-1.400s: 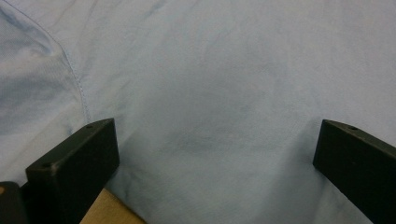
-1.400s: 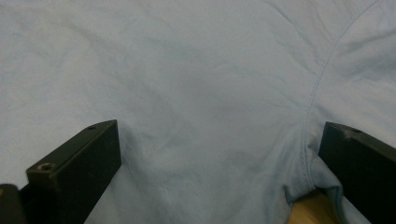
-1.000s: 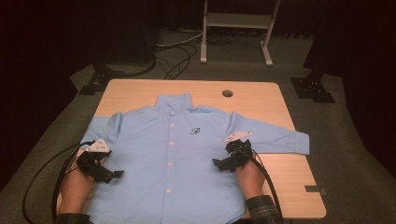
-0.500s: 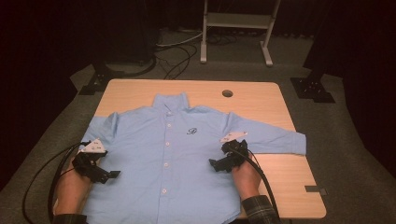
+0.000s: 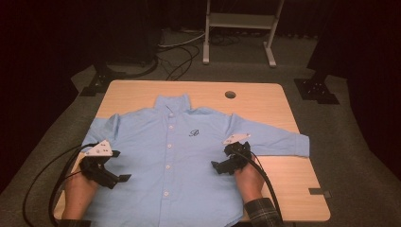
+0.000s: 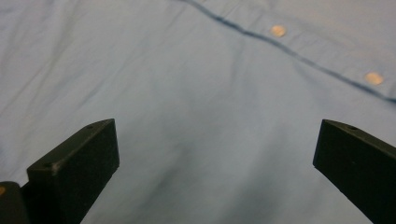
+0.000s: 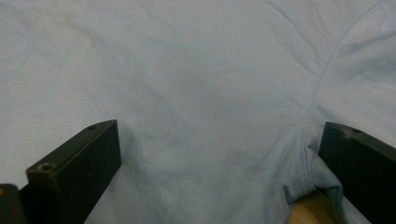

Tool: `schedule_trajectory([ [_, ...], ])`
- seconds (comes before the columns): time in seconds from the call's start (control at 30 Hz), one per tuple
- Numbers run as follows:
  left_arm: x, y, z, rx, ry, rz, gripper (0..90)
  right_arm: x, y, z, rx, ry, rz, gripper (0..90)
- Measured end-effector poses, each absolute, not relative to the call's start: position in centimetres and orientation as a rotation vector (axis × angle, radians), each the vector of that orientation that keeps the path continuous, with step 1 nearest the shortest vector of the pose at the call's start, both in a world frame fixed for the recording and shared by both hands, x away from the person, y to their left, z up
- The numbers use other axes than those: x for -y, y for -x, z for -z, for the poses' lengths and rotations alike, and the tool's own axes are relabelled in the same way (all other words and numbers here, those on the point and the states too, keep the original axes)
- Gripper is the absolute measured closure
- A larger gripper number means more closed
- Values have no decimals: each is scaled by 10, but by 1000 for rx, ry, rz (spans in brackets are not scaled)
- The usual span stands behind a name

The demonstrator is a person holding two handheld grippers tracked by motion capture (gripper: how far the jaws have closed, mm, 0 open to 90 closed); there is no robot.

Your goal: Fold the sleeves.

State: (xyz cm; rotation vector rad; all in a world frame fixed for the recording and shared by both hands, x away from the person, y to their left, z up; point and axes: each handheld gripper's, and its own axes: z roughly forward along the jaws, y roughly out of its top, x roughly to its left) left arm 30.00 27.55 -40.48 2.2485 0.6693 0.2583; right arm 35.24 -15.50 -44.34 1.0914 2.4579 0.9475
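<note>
- The person's two forearms enter from the near edge of the table [image 5: 142,92], each hand holding a gripper over a light blue button-up shirt [image 5: 189,156] that lies flat, front up, collar at the far side.
- The left gripper [image 5: 120,178] now sits nearer the person than a second ago, low on the shirt's left flank. Its jaws stand wide apart with nothing between them; in the left gripper view, smooth blue cloth [image 6: 196,116] spreads under them and the button placket [image 6: 280,42] runs across beyond.
- The right gripper [image 5: 218,166] has likewise drawn back toward the near edge, over the shirt's right side below the sleeve. Its jaws are also spread and empty; in the right gripper view the side seam [image 7: 313,107] and a sliver of bare wood lie beside one jaw.
- The shirt itself has barely shifted; its right sleeve [image 5: 279,139] stretches out toward the table's right edge.
- Judging from this, both grippers are settling on the lower sides, probably to pinch the cloth and begin a fold.
</note>
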Motion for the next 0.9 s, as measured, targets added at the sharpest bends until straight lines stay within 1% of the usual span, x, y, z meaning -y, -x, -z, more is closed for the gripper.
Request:
schedule_trajectory([
  [0.07,-261,-295,402,-640,-2258,-265,0,155,-352,444,-2455,-1092,-950,0],
  [0.17,-235,-286,401,-593,-2252,-240,0,155,-352,444,-2455,-1091,-950,0],
  [0.33,-191,-276,407,-507,-2313,-196,0,155,-352,443,-2464,-1088,-945,0],
  [0.4,-180,-275,413,-475,-2336,-171,0,155,-352,443,-2464,-1096,-937,0],
  [0.53,-169,-276,425,-466,-2367,-144,0,154,-352,441,-2472,-1110,-917,0],
  [0.73,-171,-278,437,-468,-2388,-137,0,154,-352,442,-2463,-1100,-935,0],
  [0.9,-175,-276,440,-457,-2357,-154,0,155,-353,441,-2484,-1086,-926,0],
])
